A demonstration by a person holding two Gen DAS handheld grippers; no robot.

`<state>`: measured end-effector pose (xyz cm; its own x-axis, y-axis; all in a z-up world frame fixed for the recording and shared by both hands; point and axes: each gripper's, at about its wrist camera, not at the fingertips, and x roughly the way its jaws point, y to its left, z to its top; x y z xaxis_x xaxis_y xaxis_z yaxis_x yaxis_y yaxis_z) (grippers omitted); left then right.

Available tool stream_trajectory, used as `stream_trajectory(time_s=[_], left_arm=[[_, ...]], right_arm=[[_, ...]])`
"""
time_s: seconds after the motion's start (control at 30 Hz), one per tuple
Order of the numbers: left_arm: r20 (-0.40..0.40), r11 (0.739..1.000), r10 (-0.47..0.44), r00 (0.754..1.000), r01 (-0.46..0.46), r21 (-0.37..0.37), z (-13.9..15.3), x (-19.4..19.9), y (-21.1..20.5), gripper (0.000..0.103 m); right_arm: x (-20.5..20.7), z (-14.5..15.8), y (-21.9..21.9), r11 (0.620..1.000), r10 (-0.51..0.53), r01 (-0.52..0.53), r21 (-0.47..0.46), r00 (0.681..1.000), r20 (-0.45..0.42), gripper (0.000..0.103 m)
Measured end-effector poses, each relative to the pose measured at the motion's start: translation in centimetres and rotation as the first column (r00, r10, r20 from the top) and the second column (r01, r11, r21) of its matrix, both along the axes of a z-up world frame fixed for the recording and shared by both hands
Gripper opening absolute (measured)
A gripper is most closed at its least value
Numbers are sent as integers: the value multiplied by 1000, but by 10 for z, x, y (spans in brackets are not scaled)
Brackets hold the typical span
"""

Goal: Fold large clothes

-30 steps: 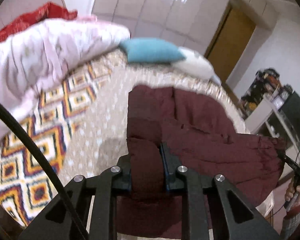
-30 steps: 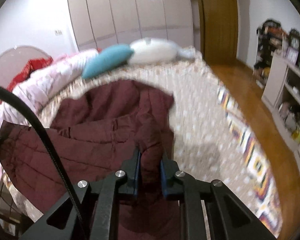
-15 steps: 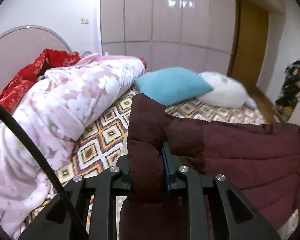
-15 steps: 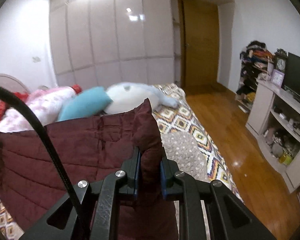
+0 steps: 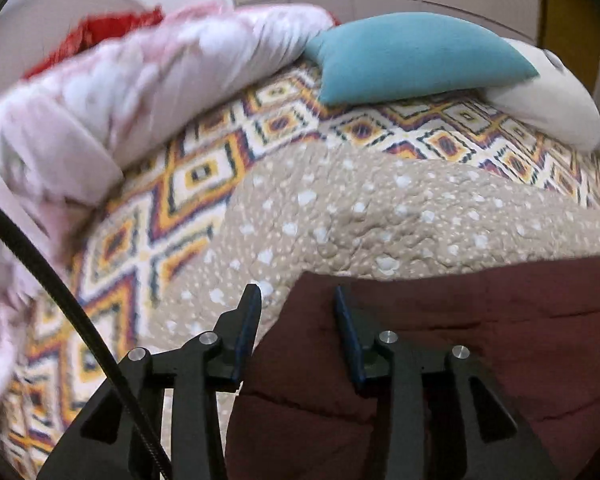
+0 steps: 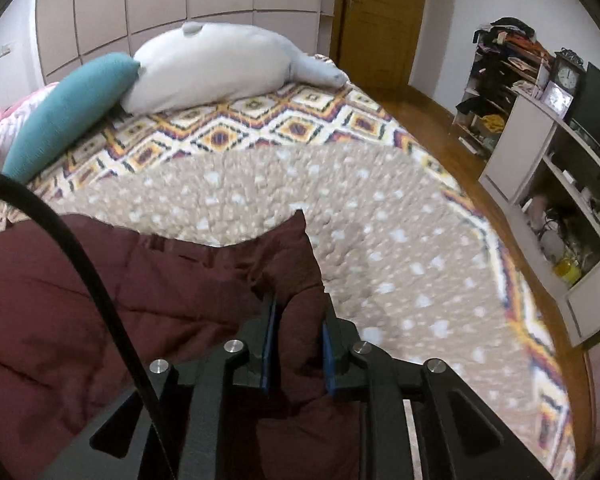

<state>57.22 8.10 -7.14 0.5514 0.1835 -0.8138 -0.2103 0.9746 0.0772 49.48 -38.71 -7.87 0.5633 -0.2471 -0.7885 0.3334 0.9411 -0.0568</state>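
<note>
Left wrist: left gripper (image 5: 296,300) jaws just spread, maroon jacket (image 5: 460,340) corner loose btwn them on beige blanket (image 5: 380,208). Right gripper (image 6: 298,312) opening, cloth btwn pads. Risk: fabric snags on withdrawal, fold pulls apart.

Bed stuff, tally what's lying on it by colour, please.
Maroon: 1, quilted coat
Teal: 1, pillow
White: 1, plush pillow
Pink: 1, comforter
Red: 1, blanket
Beige: 1, spotted blanket
Total: 6
</note>
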Motion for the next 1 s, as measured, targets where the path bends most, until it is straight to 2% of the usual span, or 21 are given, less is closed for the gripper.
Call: stream_trajectory(time_s=[0.03,0.07,0.1,0.17,0.27,0.37,0.47,0.57,0.67,0.83,0.97,1.0], left_arm=[[-1,1000,11,1000,-11,-19,-1,0,4,41],[-8,999,29,1000,-29,-31,-3,2,8,48],[-15,998,43,999,-44,-46,-3,2,12,51],[-8,995,54,999,-54,-81,3,-4,19,52],[52,996,49,997,-45,-77,35,-26,26,52],[109,999,47,993,-44,-31,75,-57,34,52],[154,998,57,986,-61,22,113,-101,45,54],[154,998,56,987,-58,4,140,-148,64,56],[143,998,64,988,-60,-31,151,-196,79,57],[124,995,70,990,-61,-76,140,-282,82,66],[98,985,63,993,-47,-165,103,-340,73,67],[91,980,72,993,-53,-192,89,-351,70,67]], right_arm=[[2,-3,-1,1000,-5,5,0,1000,2,25],[6,-4,-3,1000,-18,18,-1,1000,1,29],[8,-4,-6,1000,-30,30,6,1000,-2,40],[11,-3,-14,997,-80,80,14,997,-15,59],[-3,23,-33,992,-119,118,50,993,22,60],[-27,67,-46,989,-148,149,-7,986,75,63],[-59,110,-59,983,-178,181,-15,977,119,65],[-96,145,-60,983,-185,186,11,970,158,67],[-125,164,-42,990,-140,138,22,976,169,67],[-164,172,21,996,30,-44,84,987,156,67],[-175,147,95,966,181,-194,173,979,90,54],[-173,138,116,954,222,-231,194,973,68,47]])
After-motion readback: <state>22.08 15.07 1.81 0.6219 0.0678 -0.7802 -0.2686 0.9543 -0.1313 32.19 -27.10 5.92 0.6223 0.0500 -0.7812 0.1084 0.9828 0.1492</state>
